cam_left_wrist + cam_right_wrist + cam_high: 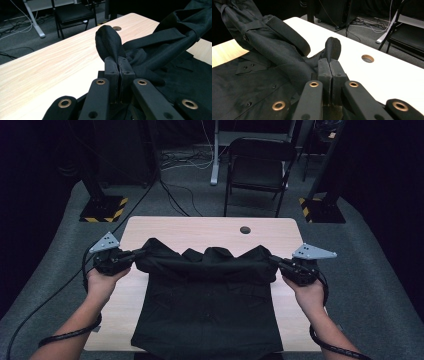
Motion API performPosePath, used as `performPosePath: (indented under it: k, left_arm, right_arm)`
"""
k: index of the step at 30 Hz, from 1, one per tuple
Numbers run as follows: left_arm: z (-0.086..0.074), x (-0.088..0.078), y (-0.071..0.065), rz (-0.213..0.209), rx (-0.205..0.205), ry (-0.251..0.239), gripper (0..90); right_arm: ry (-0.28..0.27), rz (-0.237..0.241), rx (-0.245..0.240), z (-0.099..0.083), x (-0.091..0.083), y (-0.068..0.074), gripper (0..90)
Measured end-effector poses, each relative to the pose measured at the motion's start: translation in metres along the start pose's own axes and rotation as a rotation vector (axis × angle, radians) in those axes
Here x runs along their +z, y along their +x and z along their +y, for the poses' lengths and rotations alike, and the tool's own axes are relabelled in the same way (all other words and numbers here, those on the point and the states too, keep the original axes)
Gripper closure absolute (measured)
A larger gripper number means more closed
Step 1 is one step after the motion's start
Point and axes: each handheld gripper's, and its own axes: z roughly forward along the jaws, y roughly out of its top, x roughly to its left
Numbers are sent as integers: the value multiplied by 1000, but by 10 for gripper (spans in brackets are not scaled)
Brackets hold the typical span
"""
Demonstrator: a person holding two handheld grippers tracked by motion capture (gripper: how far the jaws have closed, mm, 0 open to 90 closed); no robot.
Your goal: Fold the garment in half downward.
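Observation:
A black button-up shirt [207, 315] lies on the light wooden table [195, 227], its lower part flat and its far part lifted into a fold stretched between both hands. My left gripper [141, 254] is shut on the fold's left end, where a bulge of black cloth [109, 41] sticks up past the closed jaws in the left gripper view. My right gripper [272, 259] is shut on the right end, and a pinched tab of the shirt [333, 48] rises beyond its jaws. The shirt's buttons [249, 103] lie to the left in the right gripper view.
A round cable hole [245, 229] sits near the table's far edge. Behind the table stand a black folding chair [257, 167] and a white desk leg [215, 155], with cables on the grey floor. Black stands with striped bases [102, 207] flank both far corners.

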Motion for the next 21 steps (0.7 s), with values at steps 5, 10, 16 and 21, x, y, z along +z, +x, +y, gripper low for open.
performPosePath:
  k: [5, 10, 16, 21]
  left_arm:
    - [-5, -3, -2, -9, -2, -4, 873]
    - [-8, -6, -4, -13, 0, -6, 873]
    - [-14, -10, -8, -19, -2, -1, 873]
    - [-19, -12, -11, -27, -4, -2, 873]
  right_arm:
    - [2, 7, -2, -3, -2, 3, 890]
    - [1, 15, -5, -5, -5, 6, 890]
    - [7, 28, -7, -11, -7, 9, 890]
    - [11, 35, -5, -15, -9, 12, 890]
